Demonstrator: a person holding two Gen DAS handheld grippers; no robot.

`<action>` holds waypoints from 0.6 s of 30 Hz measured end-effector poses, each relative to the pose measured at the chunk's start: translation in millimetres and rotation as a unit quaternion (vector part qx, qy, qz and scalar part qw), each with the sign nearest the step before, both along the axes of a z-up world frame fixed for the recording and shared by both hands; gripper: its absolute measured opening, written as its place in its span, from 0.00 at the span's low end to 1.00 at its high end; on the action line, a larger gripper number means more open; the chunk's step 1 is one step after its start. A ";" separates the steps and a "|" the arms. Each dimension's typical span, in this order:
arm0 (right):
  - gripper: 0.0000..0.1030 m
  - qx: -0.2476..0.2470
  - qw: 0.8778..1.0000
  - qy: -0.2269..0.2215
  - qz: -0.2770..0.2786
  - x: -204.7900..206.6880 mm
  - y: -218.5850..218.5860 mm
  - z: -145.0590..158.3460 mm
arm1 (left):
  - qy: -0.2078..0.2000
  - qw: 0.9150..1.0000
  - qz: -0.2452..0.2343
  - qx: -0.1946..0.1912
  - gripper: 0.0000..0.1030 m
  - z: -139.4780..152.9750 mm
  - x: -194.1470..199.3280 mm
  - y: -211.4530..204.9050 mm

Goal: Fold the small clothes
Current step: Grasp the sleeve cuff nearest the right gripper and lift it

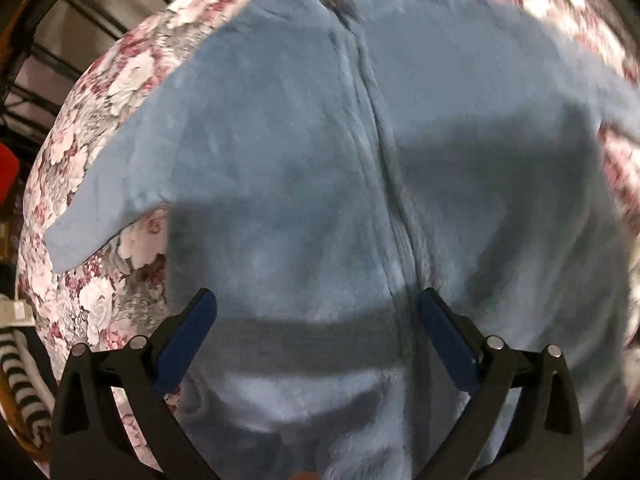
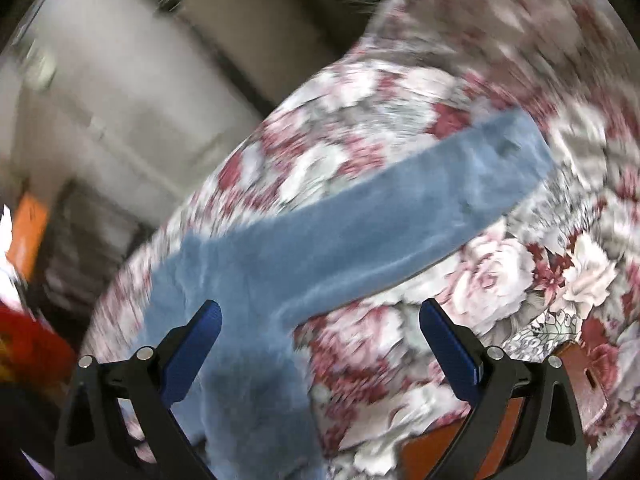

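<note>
Blue fleece garment (image 1: 320, 152) is lying spread flat on the floral cloth (image 1: 104, 184), no fold visible, as we are holding the left gripper (image 1: 317, 306) and right gripper (image 2: 320, 318) open above it.

A lived-in home room: a floral-print cloth (image 1: 100, 152) covers the surface, with striped fabric (image 1: 24, 384) heaped beside it.

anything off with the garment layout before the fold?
Mostly fine. The blue fleece garment lies spread on the floral cloth, both sleeves out. One sleeve angles away askew. Left gripper and right gripper hover open, holding nothing.
</note>
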State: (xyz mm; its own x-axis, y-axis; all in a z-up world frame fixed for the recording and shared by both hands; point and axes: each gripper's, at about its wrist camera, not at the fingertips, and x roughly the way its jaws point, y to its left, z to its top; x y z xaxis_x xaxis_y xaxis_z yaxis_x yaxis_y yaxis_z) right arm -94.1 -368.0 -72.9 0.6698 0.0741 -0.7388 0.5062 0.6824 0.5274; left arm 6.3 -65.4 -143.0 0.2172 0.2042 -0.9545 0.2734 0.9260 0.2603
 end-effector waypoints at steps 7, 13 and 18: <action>0.97 0.134 0.981 -0.039 -0.131 -29.1 -110.6 -45.6 | 0.023 0.998 0.040 -0.036 0.96 -27.2 3.5 9.2; 0.97 0.279 0.937 -0.073 -0.197 -37.0 -151.9 -103.6 | 0.045 0.989 0.086 -0.113 0.95 -11.6 15.1 25.5; 0.97 0.321 0.905 -0.107 -0.257 -43.1 -158.5 -130.1 | 0.002 0.997 0.010 -0.082 0.95 9.9 8.6 -1.9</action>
